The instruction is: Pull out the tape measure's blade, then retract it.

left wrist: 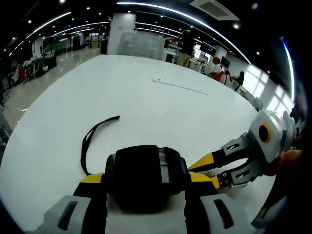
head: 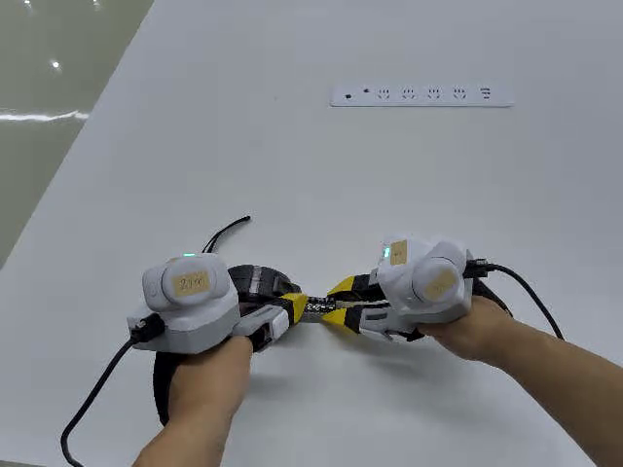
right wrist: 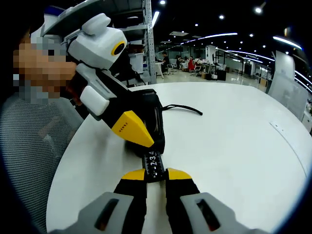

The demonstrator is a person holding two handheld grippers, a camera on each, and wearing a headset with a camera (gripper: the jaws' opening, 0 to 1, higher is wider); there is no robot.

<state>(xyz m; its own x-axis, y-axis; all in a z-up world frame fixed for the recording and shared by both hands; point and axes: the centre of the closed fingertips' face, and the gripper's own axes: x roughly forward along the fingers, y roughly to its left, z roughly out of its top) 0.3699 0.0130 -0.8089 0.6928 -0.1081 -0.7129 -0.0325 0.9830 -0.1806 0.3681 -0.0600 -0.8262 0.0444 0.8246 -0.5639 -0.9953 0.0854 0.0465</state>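
While the left hand-held gripper (head: pixel 275 318) clamps the tape measure (head: pixel 259 281) near the front edge of the worktop (head: pixel 292 175), the right hand-held gripper (head: pixel 340 309), facing it, pinches the blade (head: pixel 316 311).

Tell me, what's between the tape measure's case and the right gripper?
A short numbered stretch of blade runs from the case to the right gripper, seen in the right gripper view.

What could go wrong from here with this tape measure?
The right gripper pinches only the tip of the numbered black blade; it may slip and snap back. The left gripper clamps the rounded black tape measure case by its sides, so pulling could twist it loose.
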